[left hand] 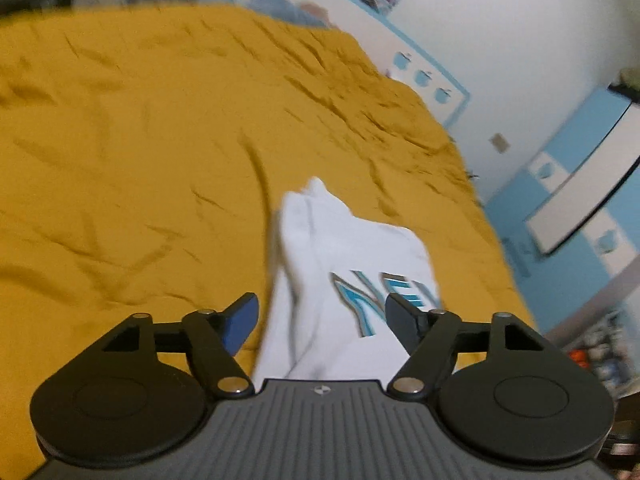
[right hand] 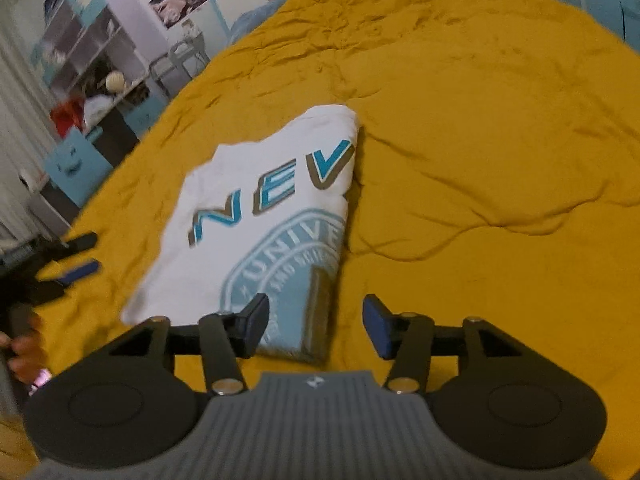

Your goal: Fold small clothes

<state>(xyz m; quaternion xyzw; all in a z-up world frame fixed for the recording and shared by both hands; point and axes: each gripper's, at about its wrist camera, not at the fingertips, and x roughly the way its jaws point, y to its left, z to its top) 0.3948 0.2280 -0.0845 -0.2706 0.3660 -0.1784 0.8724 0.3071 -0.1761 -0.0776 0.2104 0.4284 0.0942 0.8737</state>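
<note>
A white T-shirt [right hand: 260,200] with blue lettering and a round light-blue crest lies folded on the mustard-yellow bedcover [right hand: 480,160]. My right gripper [right hand: 316,326] hovers open over the shirt's near right corner, and its pads touch no cloth. In the left wrist view the same shirt [left hand: 340,240] looks bunched and creased on the bedcover [left hand: 120,120]. My left gripper [left hand: 322,316] is open above it, with the fabric below the gap and not pinched. The left gripper [right hand: 80,256] also shows at the left edge of the right wrist view, beside the shirt.
A shelf unit [right hand: 88,72] with toys and a blue drawer chest [right hand: 72,160] stand past the bed's left side. A hand [right hand: 24,352] holds the left tool. A blue-and-white wall with a framed board [left hand: 580,208] lies beyond the bed's right edge.
</note>
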